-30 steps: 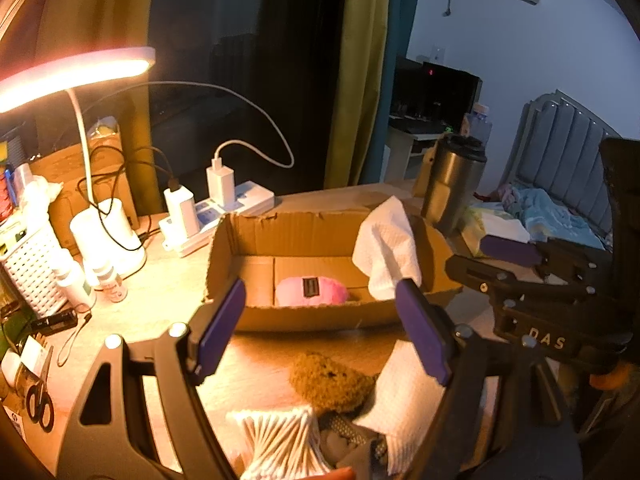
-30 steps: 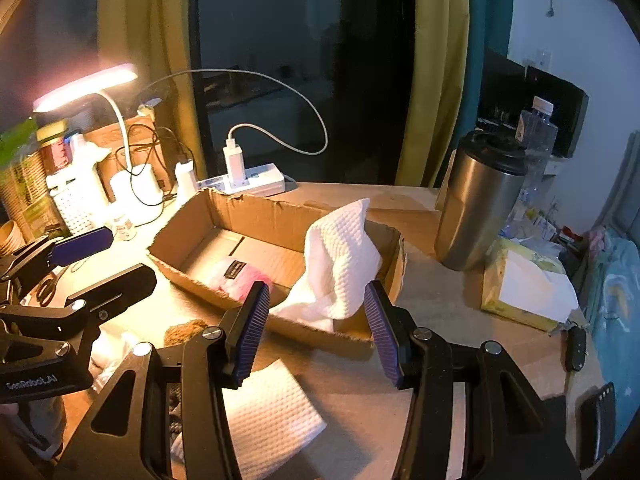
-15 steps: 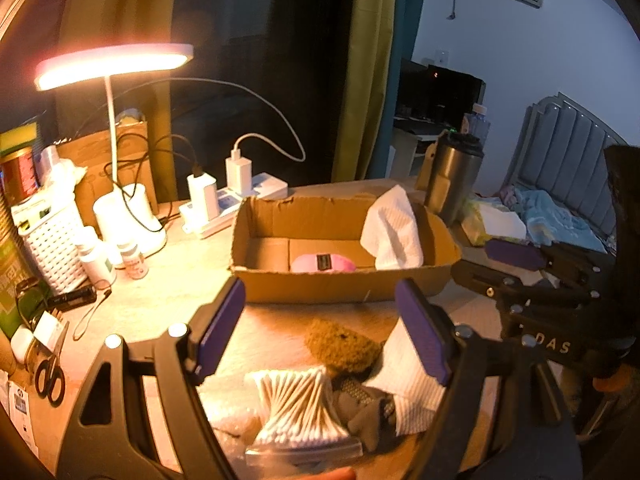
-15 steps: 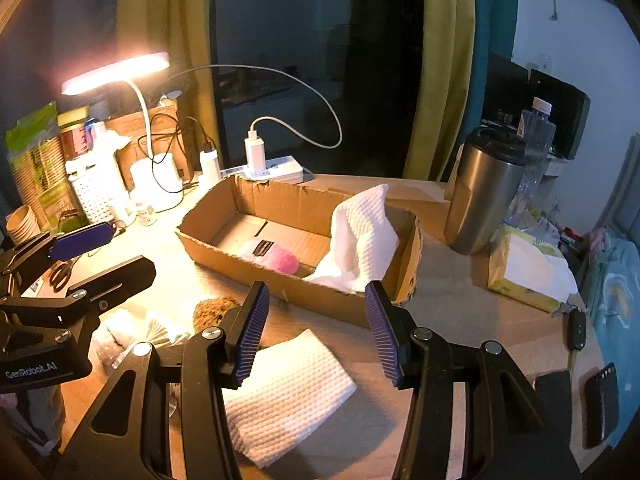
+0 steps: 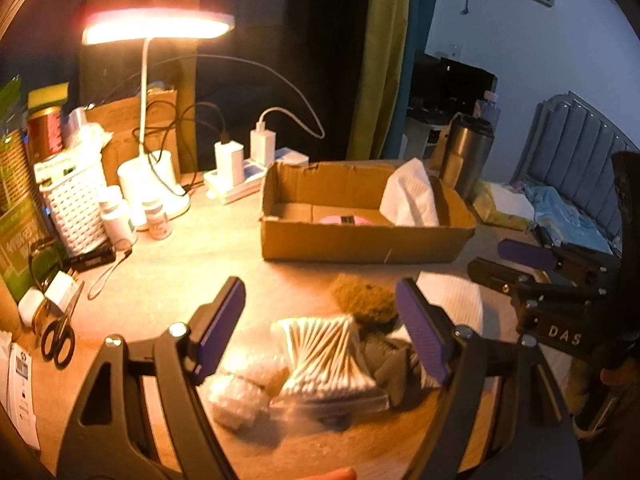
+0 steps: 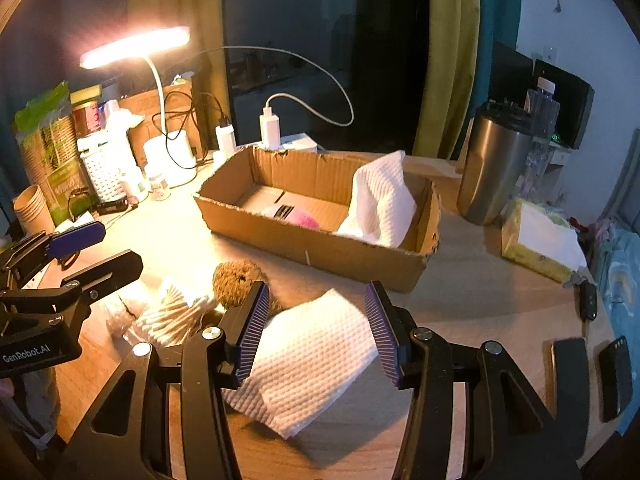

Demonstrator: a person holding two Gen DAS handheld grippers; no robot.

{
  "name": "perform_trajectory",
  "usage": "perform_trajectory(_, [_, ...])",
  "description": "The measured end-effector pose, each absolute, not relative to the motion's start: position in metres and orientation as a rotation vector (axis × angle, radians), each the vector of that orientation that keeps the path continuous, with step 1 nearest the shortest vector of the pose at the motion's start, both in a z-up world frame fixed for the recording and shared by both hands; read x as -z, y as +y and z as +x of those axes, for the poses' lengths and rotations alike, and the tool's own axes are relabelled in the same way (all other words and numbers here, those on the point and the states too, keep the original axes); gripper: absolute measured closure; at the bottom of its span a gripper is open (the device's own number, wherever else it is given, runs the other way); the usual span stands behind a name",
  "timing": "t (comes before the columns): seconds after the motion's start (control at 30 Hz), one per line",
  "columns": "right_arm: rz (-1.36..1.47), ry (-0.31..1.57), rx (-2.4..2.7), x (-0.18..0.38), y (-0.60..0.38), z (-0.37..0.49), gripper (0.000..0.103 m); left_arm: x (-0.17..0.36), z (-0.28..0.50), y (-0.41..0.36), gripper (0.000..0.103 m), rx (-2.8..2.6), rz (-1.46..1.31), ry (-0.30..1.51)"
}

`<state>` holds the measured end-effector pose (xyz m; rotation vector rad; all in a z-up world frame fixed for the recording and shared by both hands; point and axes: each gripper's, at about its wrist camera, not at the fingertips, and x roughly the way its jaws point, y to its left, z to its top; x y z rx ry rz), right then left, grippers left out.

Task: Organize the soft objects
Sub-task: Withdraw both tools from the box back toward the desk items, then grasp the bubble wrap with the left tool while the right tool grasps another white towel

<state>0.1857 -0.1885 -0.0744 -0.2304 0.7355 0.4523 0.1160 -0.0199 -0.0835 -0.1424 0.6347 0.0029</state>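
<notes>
A cardboard box (image 6: 320, 252) (image 5: 360, 244) sits mid-table with a pink soft item (image 6: 298, 216) and a white cloth (image 6: 380, 204) leaning in its right end. In front of it lie a white folded cloth (image 6: 312, 356), a brown sponge (image 6: 236, 276) (image 5: 366, 300), a bag of cotton swabs (image 5: 328, 356), a grey cloth (image 5: 394, 364) and cotton pads (image 5: 240, 388). My left gripper (image 5: 320, 332) is open above the swabs. My right gripper (image 6: 318, 332) is open above the folded cloth.
A lit desk lamp (image 5: 156, 28), a power strip with chargers (image 5: 248, 172), a white basket and small bottles (image 5: 80, 208) stand at the left. Scissors (image 5: 58, 340) lie at the front left. A steel tumbler (image 6: 492, 168), tissue pack (image 6: 540, 240) and phones (image 6: 588, 376) are at the right.
Both grippers have pulled back from the box towards the near table edge. The pile of soft items in front of the box has come into fuller view. Both stay open and empty.
</notes>
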Motion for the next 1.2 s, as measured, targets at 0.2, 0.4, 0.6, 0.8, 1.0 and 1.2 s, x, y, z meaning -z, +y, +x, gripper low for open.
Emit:
perform_trajectory(0.2, [-0.224, 0.756, -0.453, 0.086, -0.19, 0.177, 0.05, 0.097, 0.104, -0.015, 0.024, -0.017, -0.146, 0.66])
perform_trajectory(0.4, [-0.218, 0.775, -0.453, 0.098, -0.193, 0.169, 0.05, 0.109, 0.093, -0.01, 0.024, -0.031, -0.149, 0.683])
perform_trajectory(0.6, [-0.208, 0.796, -0.445, 0.108, -0.198, 0.166, 0.05, 0.121, 0.086, -0.005, 0.024, -0.052, -0.153, 0.708])
perform_trajectory(0.8, [-0.197, 0.818, -0.437, 0.117, -0.204, 0.166, 0.05, 0.132, 0.086, 0.006, 0.024, -0.091, -0.172, 0.736])
perform_trajectory(1.0, [-0.189, 0.838, -0.428, 0.125, -0.208, 0.172, 0.05, 0.144, 0.091, 0.019, 0.024, -0.141, -0.202, 0.78])
perform_trajectory(1.2, [-0.185, 0.85, -0.418, 0.129, -0.21, 0.178, 0.05, 0.154, 0.095, 0.031, 0.024, -0.179, -0.211, 0.81])
